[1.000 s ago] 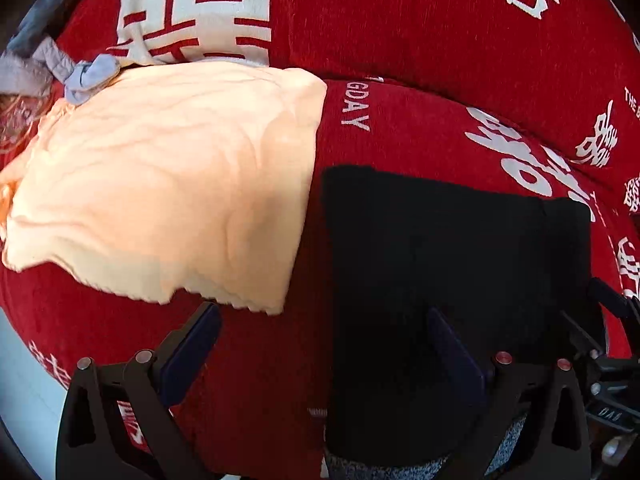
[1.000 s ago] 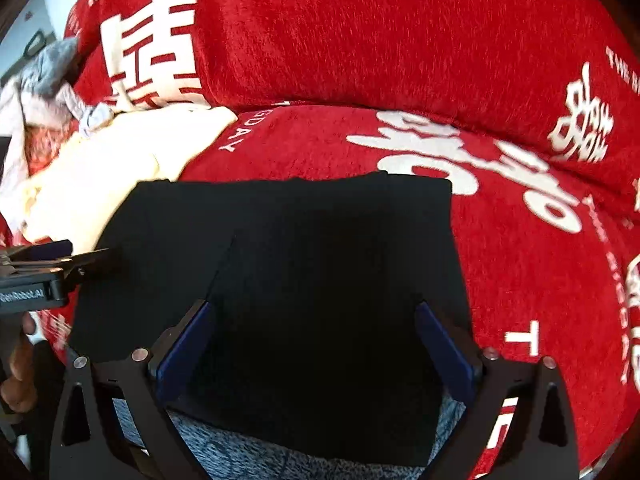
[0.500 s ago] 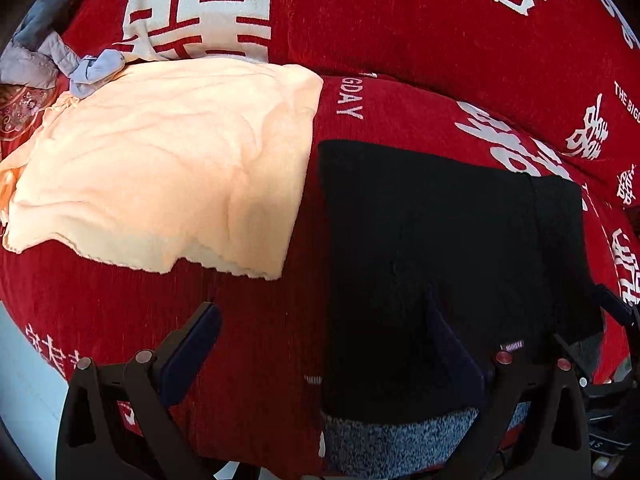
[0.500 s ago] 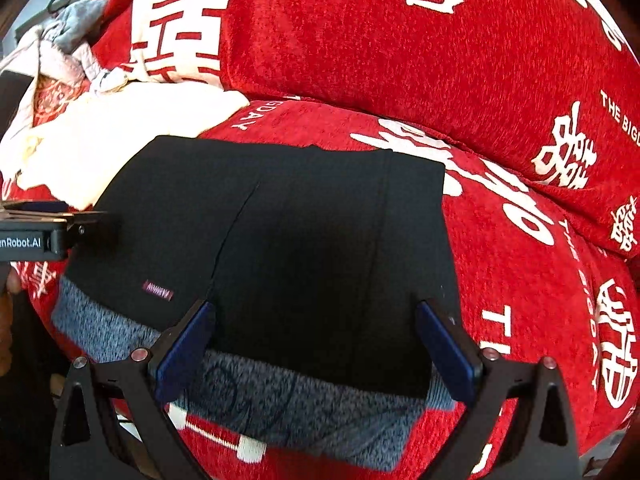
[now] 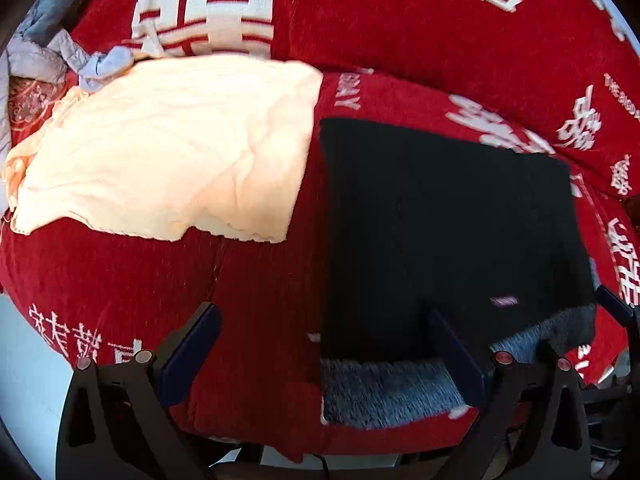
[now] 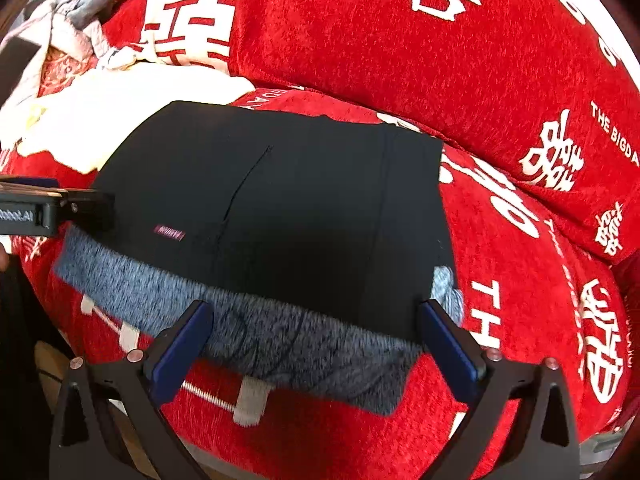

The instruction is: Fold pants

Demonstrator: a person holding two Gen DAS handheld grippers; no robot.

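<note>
Black pants point(image 6: 280, 208) lie folded flat on a red sofa seat, with a grey knit waistband point(image 6: 240, 332) along the near edge. They also show in the left wrist view point(image 5: 440, 232). My left gripper point(image 5: 320, 352) is open and empty, hovering over the pants' left near corner. My right gripper point(image 6: 316, 340) is open and empty, just above the grey waistband. The left gripper's side also shows at the left edge of the right wrist view point(image 6: 52, 208).
A cream towel point(image 5: 160, 152) lies on the seat left of the pants. Red cushions with white characters point(image 6: 400, 40) form the backrest. Crumpled grey and white clothes point(image 5: 48, 48) sit at the far left. The seat's front edge drops off near me.
Both grippers have pulled back toward me and up, so more of the pants and the grey waistband come into view. Both stay open.
</note>
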